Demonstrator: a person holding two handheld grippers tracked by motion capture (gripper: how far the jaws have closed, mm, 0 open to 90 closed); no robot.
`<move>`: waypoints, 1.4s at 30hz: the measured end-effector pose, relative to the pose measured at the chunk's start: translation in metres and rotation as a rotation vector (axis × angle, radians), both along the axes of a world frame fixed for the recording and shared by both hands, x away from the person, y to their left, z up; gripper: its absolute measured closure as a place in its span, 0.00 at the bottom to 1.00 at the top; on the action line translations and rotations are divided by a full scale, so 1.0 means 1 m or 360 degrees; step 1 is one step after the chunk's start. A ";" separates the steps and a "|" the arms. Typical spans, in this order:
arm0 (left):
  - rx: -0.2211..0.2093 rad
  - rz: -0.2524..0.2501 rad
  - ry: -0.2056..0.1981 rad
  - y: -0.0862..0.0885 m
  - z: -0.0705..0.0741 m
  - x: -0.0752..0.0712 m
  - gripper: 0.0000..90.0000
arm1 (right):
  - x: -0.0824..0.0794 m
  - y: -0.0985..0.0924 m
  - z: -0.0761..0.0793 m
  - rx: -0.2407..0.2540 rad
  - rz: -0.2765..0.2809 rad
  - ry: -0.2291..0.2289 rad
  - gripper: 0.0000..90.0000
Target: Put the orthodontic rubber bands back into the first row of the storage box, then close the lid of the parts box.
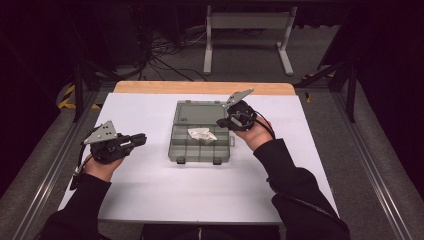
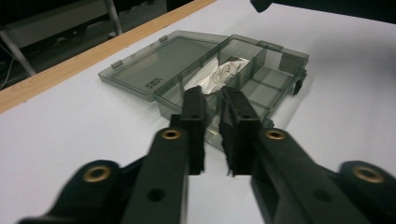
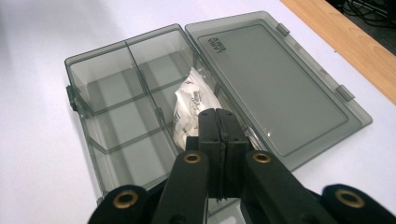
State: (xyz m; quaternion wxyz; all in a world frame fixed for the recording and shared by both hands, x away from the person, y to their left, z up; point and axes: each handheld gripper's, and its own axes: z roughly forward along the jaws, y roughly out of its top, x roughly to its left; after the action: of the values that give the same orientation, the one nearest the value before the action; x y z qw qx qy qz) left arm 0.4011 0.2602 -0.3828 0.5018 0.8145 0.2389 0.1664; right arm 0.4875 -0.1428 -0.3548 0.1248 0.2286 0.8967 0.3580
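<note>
A dark room with cables on the floor lies behind a white tabletop (image 1: pixel 150 195) with a wooden far edge. In the middle of it sits a smoky clear plastic box (image 1: pixel 200 145), its lid (image 1: pixel 197 113) folded flat toward the far side. A white packet (image 1: pixel 202 133) lies in a far compartment, just beside the hinge; the other compartments look empty.

The left hand-held gripper (image 1: pixel 140 140) hangs above the tabletop to the left of the box, well apart from it, its jaws nearly together with only a thin gap and nothing in it. The right hand-held gripper (image 1: pixel 222 123) hovers over the box's far right corner, just beside the packet, jaws pressed together on nothing.

The packet looks light, soft and crinkly, probably a slick wrapper that gives under pressure; a pinch on a raised fold or edge should hold better than one on the flat face. The box seems stiff, light and smooth, so it may slide if pushed; its thin walls and lid rim are the likely spots to grasp
</note>
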 end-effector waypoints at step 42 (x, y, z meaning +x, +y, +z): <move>0.0165 0.0160 0.0351 -0.034 0.012 0.115 1.00 | 0.055 -0.022 -0.009 -0.0061 -0.0154 0.0068 0.99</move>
State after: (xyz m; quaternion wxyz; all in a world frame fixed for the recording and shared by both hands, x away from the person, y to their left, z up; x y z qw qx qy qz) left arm 0.5166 0.2259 -0.3704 0.4208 0.8398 0.3241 0.1129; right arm 0.5421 -0.1650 -0.3637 0.1273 0.2769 0.8937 0.3292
